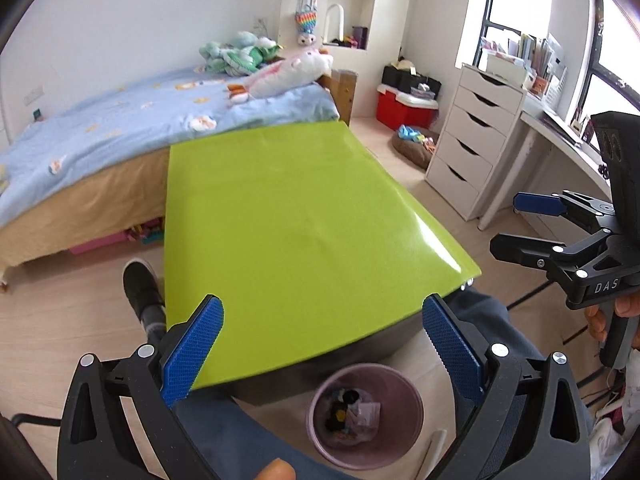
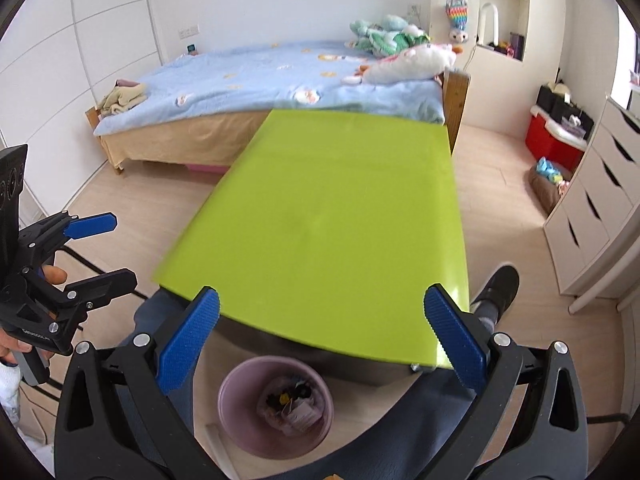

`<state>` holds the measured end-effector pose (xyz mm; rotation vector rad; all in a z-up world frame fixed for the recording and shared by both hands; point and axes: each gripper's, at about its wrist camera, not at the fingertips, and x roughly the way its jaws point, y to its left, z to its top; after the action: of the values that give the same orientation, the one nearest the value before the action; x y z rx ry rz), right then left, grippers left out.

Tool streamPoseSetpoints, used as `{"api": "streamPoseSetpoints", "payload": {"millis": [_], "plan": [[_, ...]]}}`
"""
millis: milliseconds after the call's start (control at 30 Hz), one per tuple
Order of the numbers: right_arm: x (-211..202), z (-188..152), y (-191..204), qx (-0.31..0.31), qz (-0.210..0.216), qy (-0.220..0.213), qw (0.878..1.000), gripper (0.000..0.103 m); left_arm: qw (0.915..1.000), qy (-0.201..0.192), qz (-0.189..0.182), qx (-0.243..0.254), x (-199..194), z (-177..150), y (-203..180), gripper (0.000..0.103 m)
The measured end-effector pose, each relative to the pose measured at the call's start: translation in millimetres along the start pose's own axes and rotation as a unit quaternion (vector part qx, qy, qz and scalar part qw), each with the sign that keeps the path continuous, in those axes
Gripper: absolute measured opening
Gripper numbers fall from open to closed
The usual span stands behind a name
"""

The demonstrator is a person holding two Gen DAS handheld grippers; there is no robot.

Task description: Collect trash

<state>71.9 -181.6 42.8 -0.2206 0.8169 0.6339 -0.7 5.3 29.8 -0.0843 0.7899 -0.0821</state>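
A pink waste bin (image 1: 364, 416) stands on the floor between the person's legs, below the near edge of a lime green table (image 1: 296, 220). It holds several pieces of trash (image 1: 352, 408). The bin also shows in the right wrist view (image 2: 276, 404), as does the green table (image 2: 332, 232). My left gripper (image 1: 322, 344) is open and empty, above the table's near edge. My right gripper (image 2: 320, 340) is open and empty too. Each gripper shows in the other's view: the right one (image 1: 516, 224) at the right, the left one (image 2: 116, 248) at the left. I see no trash on the table top.
A bed with a blue cover (image 1: 140, 120) and plush toys stands behind the table. A white drawer unit (image 1: 472, 144) and a desk stand at the right. A red box (image 1: 404, 108) and a pet bed (image 1: 416, 144) lie on the floor. The person's shoe (image 1: 140, 284) is beside the table.
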Motion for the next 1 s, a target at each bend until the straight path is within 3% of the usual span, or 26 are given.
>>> {"api": "streamPoseSetpoints", "payload": {"millis": [200,267,433,1000], "plan": [[-5.7,26.4,-1.8,-0.002,0.000,-0.024,1.000,0.100,0.9999,-0.009,-0.008,-0.010,-0.1,24.9,8.3,0.097],[-6.0,31.2,-1.8,-0.002,0.002,-0.027,1.000,0.100,0.9998,-0.018,0.008,-0.007,-1.6,28.8,8.0,0.097],[-5.2,35.6,-0.3,-0.002,0.005,-0.026,1.000,0.100,0.9996,-0.024,-0.008,-0.015,-4.3,34.1,7.6,0.097],[-5.5,36.1,5.8,-0.001,0.008,-0.022,1.000,0.100,0.9997,-0.022,-0.002,-0.012,-4.2,35.2,4.7,0.097]]}}
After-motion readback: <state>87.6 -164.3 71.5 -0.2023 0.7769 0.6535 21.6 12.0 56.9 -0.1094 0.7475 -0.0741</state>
